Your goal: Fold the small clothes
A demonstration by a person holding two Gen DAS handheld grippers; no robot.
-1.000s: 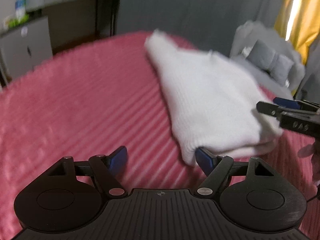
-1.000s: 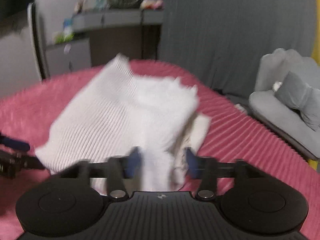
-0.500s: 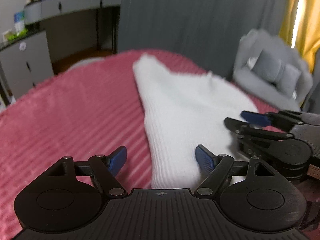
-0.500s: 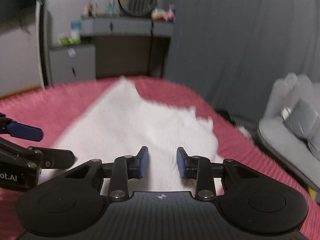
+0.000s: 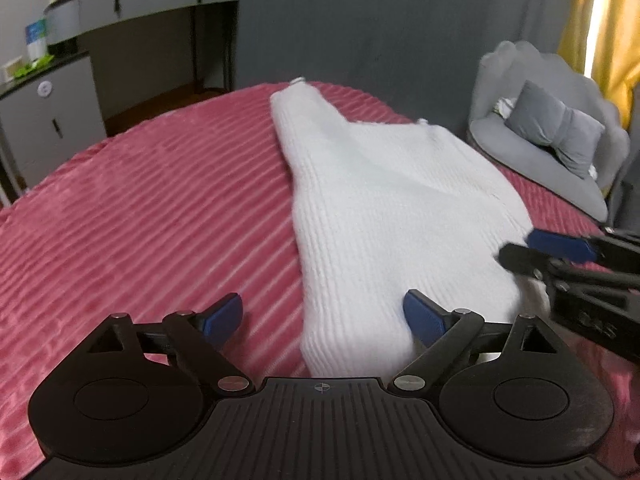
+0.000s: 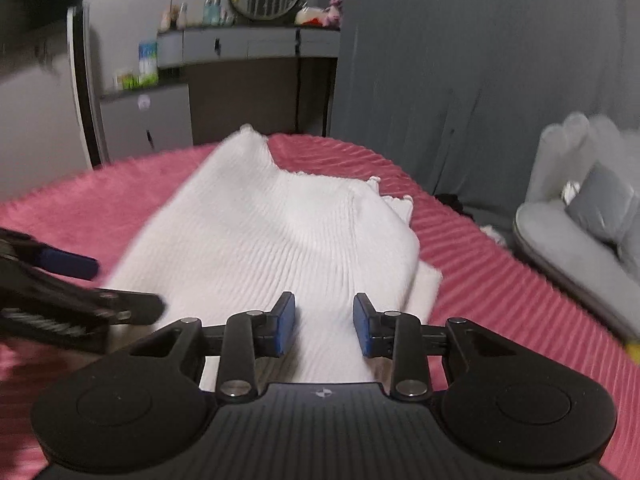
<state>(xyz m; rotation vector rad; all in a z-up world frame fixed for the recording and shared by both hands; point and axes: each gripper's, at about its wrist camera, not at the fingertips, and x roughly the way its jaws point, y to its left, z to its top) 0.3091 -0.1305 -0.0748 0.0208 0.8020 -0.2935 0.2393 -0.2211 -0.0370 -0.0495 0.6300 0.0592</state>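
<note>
A white ribbed knit garment (image 5: 392, 208) lies folded on the pink ribbed bedspread (image 5: 140, 220); it also shows in the right wrist view (image 6: 272, 232). My left gripper (image 5: 322, 316) is wide open and empty, above the garment's near left edge. My right gripper (image 6: 324, 322) is open with a narrower gap, empty, above the garment's near edge. The right gripper shows at the right of the left wrist view (image 5: 568, 256). The left gripper shows at the left of the right wrist view (image 6: 60, 280).
A grey cushioned chair (image 5: 552, 148) stands past the bed on the right. A grey dresser with bottles and a round mirror (image 6: 248, 44) stands against the far wall. A dark curtain (image 5: 380, 20) hangs behind the bed.
The right gripper let go of the garment's edge and opened. Both grippers pulled back and up from the garment, which now lies flat.
</note>
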